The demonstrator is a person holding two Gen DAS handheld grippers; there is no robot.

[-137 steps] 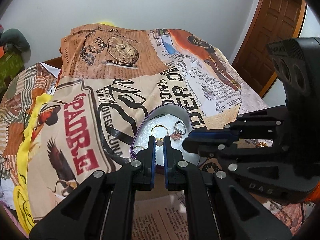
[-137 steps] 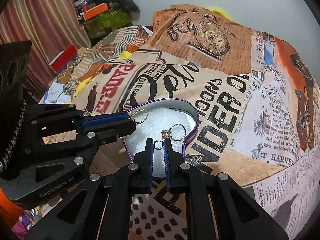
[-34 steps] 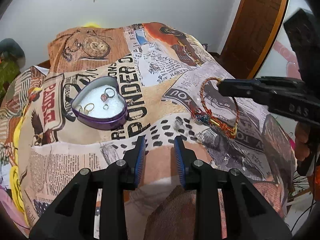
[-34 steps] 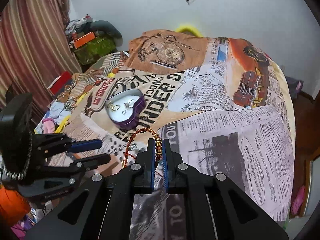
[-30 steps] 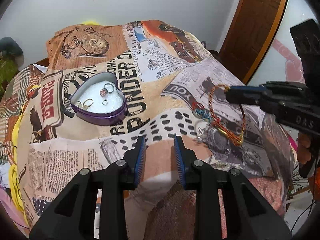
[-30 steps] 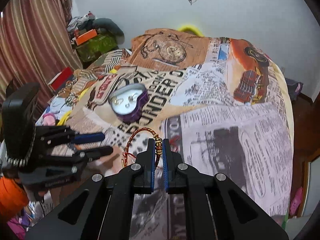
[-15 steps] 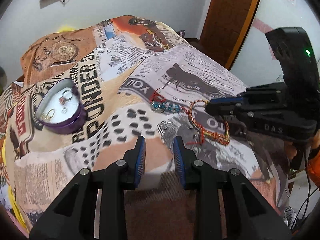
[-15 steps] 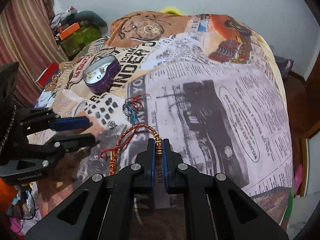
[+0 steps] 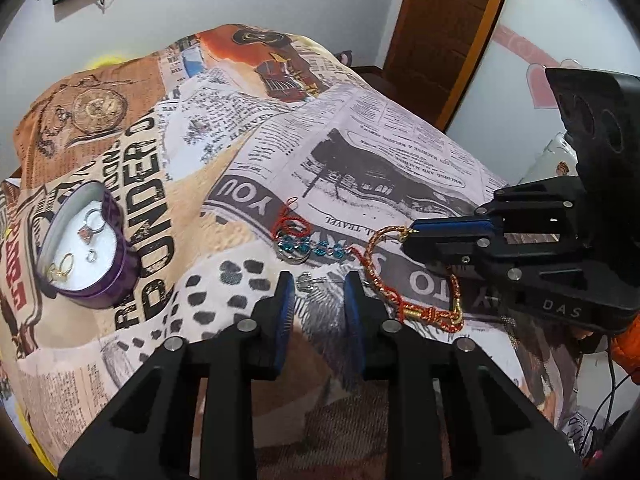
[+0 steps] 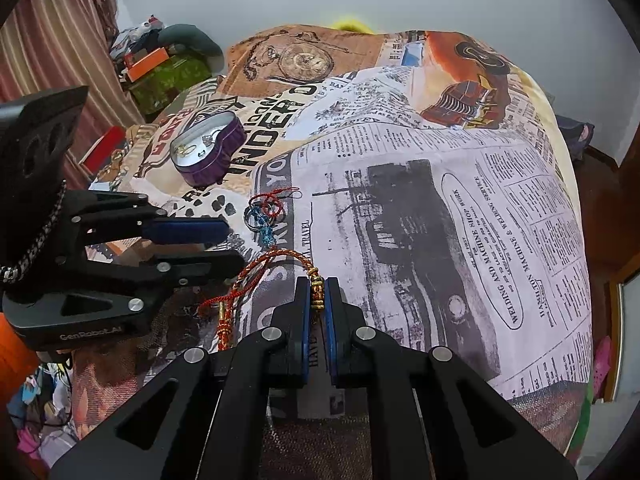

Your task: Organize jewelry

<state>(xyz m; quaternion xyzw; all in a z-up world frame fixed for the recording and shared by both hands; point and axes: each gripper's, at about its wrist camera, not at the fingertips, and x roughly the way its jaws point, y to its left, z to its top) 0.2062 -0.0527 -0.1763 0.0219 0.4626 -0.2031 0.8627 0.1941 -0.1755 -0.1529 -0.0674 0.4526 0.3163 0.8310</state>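
My right gripper point(image 10: 316, 294) is shut on the gold clasp of a red-and-gold cord bracelet point(image 10: 260, 268), whose loop lies on the bedspread; the right gripper point(image 9: 408, 236) and the bracelet point(image 9: 404, 304) also show in the left wrist view. My left gripper point(image 9: 318, 284) is open and empty, with a small silver piece point(image 9: 306, 280) on the cloth between its fingers. It shows in the right wrist view too point(image 10: 232, 244). A red-string bracelet with blue beads point(image 9: 308, 240) lies just beyond. The purple heart-shaped tin point(image 9: 80, 248) holds several rings at far left.
The newspaper-print bedspread point(image 10: 440, 200) covers the bed. The blue bead bracelet point(image 10: 264, 216) and the tin point(image 10: 208, 148) lie left of the right gripper. A wooden door point(image 9: 448, 32) stands behind the bed. Clutter point(image 10: 160, 64) sits at far left.
Both grippers have moved away from the tin toward the bed's near right side. The right gripper has lowered the cord bracelet so its loop now lies on the cloth. The left gripper stays open.
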